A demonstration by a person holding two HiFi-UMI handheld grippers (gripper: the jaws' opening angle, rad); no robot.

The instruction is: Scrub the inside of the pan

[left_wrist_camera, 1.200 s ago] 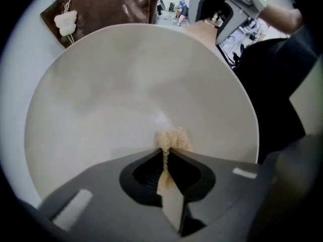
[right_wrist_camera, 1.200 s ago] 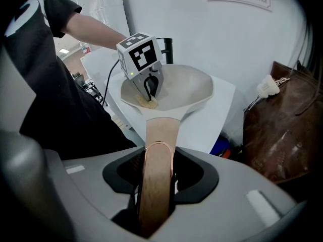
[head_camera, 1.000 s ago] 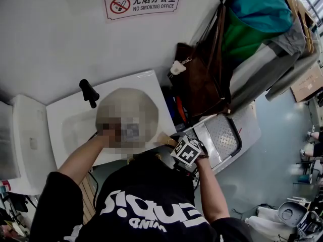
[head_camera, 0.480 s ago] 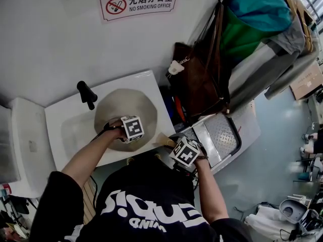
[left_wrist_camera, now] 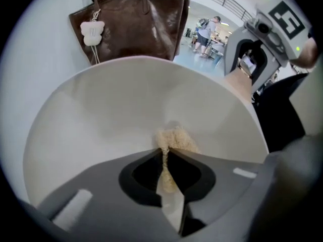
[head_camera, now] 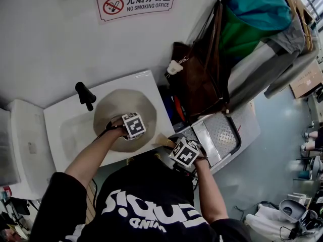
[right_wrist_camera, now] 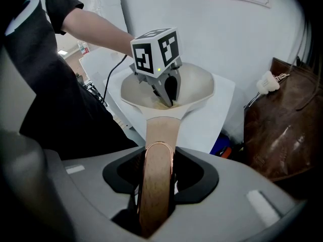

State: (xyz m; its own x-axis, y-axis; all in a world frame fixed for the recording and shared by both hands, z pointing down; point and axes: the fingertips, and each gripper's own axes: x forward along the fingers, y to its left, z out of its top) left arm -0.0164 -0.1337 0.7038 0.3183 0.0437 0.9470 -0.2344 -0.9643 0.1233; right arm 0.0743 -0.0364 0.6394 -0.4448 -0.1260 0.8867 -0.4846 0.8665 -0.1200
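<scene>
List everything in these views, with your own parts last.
pan: one, cream, on the counter
pan handle: one, light wood, between the right gripper's jaws
scrub pad: one, beige, inside the pan, pinched by the left gripper
counter: one, white, against the wall
fixture: one, black, at the counter's back left
sign: one, white and red, on the wall
bag: one, brown, right of the counter
charm: one, white, hanging on the bag
left gripper: one, grey, closed on the scrub pad
right gripper: one, grey, closed on the pan handle
</scene>
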